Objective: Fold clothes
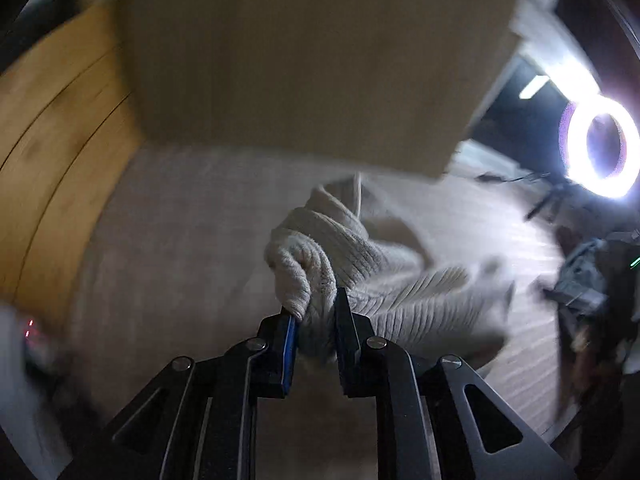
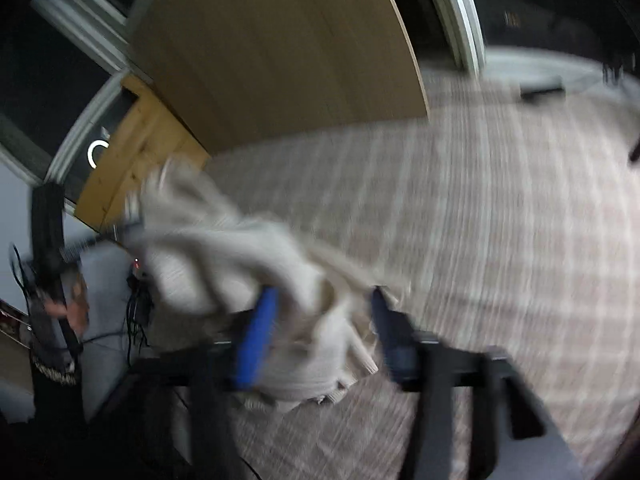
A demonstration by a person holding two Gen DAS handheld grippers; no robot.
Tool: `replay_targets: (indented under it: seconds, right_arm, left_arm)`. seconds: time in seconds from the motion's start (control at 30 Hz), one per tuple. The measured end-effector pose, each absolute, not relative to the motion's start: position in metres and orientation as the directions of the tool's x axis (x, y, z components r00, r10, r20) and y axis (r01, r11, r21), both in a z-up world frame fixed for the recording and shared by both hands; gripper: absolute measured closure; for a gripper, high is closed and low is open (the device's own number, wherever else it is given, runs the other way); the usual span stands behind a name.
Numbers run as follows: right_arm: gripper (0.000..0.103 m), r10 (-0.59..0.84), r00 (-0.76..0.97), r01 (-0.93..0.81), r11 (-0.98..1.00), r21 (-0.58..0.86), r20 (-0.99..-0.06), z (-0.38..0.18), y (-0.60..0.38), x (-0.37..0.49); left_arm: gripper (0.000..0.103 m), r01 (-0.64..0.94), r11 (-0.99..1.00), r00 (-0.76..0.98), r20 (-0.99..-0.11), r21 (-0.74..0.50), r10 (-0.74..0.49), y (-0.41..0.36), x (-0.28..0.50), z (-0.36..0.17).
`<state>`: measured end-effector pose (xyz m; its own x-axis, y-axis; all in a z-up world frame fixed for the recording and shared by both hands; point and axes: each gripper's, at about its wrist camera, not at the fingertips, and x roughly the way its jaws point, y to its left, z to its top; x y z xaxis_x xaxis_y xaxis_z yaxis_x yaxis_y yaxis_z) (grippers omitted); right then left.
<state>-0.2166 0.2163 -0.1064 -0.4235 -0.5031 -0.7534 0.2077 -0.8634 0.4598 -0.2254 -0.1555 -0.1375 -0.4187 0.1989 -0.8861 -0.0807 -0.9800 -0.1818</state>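
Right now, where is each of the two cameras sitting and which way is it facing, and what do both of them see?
Left wrist: sits on the left gripper, looking down along its fingers, shut on the cream knit sweater, over a pale rug; no body shows.
Right wrist: sits on the right gripper, angled down at the sweater bunched between its fingers; too blurred to judge the grip; blurred figure at left edge.
Shared: sweater, rug, a wooden board.

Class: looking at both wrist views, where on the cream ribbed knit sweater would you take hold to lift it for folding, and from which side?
Grip the thick ribbed hem of the cream ribbed knit sweater, coming from above. That edge bunches into a firm roll the pads can pinch, as the left hand-held gripper shows.
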Motion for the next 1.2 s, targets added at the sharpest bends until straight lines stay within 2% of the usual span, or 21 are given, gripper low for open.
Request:
replay_targets:
  seconds: [0.1, 0.23, 0.37, 0.4, 0.47, 0.57, 0.6, 0.63, 0.67, 0.83, 1.0, 1.1, 1.2]
  right_arm:
    - [0.038, -0.482, -0.421, 0.243, -0.876, 0.416, -0.769, -0.104, 0.208, -0.212]
    - [0.038, -0.488, -0.294, 0.237, -0.870, 0.432, -0.822, -0.136, 0.190, -0.204]
    - [0.038, -0.537, -0.242, 0.254, -0.839, 0.482, -0.808, -0.151, 0.164, -0.210]
    - [0.038, -0.535, -0.239, 0.259, -0.840, 0.478, -0.810, -0.156, 0.158, -0.215]
    - [0.038, -0.546, -0.212, 0.253, -0.832, 0.494, -0.811, -0.166, 0.145, -0.225]
    - [0.039, -0.596, -0.166, 0.246, -0.796, 0.553, -0.785, -0.183, 0.132, -0.236]
    - [0.052, -0.595, -0.166, 0.263, -0.795, 0.547, -0.786, -0.181, 0.130, -0.235]
    - [0.081, -0.594, -0.166, 0.280, -0.794, 0.540, -0.787, -0.180, 0.127, -0.233]
    - [0.087, -0.593, -0.166, 0.297, -0.792, 0.534, -0.788, -0.179, 0.125, -0.232]
    - [0.090, -0.586, -0.294, 0.346, -0.802, 0.488, -0.755, -0.130, 0.158, -0.210]
    - [0.093, -0.502, -0.422, 0.308, -0.863, 0.401, -0.755, -0.073, 0.214, -0.175]
    - [0.092, -0.362, -0.451, 0.291, -0.924, 0.249, -0.816, -0.069, 0.241, -0.147]
    - [0.091, -0.188, -0.373, 0.236, -0.966, 0.103, -0.909, -0.104, 0.258, -0.139]
  left_arm:
    - [0.084, -0.014, -0.997, -0.328, -0.941, -0.078, 0.079, -0.186, -0.206, -0.171]
    - [0.080, -0.030, -0.999, -0.305, -0.952, -0.018, 0.026, -0.182, -0.200, -0.181]
    - [0.054, -0.085, -0.996, -0.388, -0.921, 0.006, 0.027, -0.179, -0.199, -0.155]
    - [0.050, -0.096, -0.995, -0.402, -0.915, -0.004, 0.043, -0.180, -0.200, -0.150]
    - [0.027, -0.139, -0.990, -0.396, -0.914, -0.038, 0.091, -0.174, -0.209, -0.151]
    - [0.026, -0.204, -0.977, -0.360, -0.923, -0.063, 0.135, -0.158, -0.224, -0.162]
    - [0.026, -0.223, -0.973, -0.347, -0.928, -0.059, 0.136, -0.152, -0.228, -0.168]
    - [0.026, -0.241, -0.969, -0.334, -0.932, -0.056, 0.137, -0.147, -0.233, -0.174]
    - [0.026, -0.244, -0.968, -0.334, -0.932, -0.055, 0.137, -0.144, -0.233, -0.176]
    - [0.027, -0.246, -0.965, -0.356, -0.918, -0.087, 0.174, -0.138, -0.232, -0.174]
    - [0.027, -0.249, -0.968, -0.428, -0.892, -0.035, 0.143, -0.136, -0.215, -0.149]
    - [0.027, -0.307, -0.950, -0.424, -0.886, -0.054, 0.187, -0.122, -0.208, -0.144]
    - [0.027, -0.382, -0.920, -0.386, -0.891, -0.081, 0.239, -0.098, -0.206, -0.148]
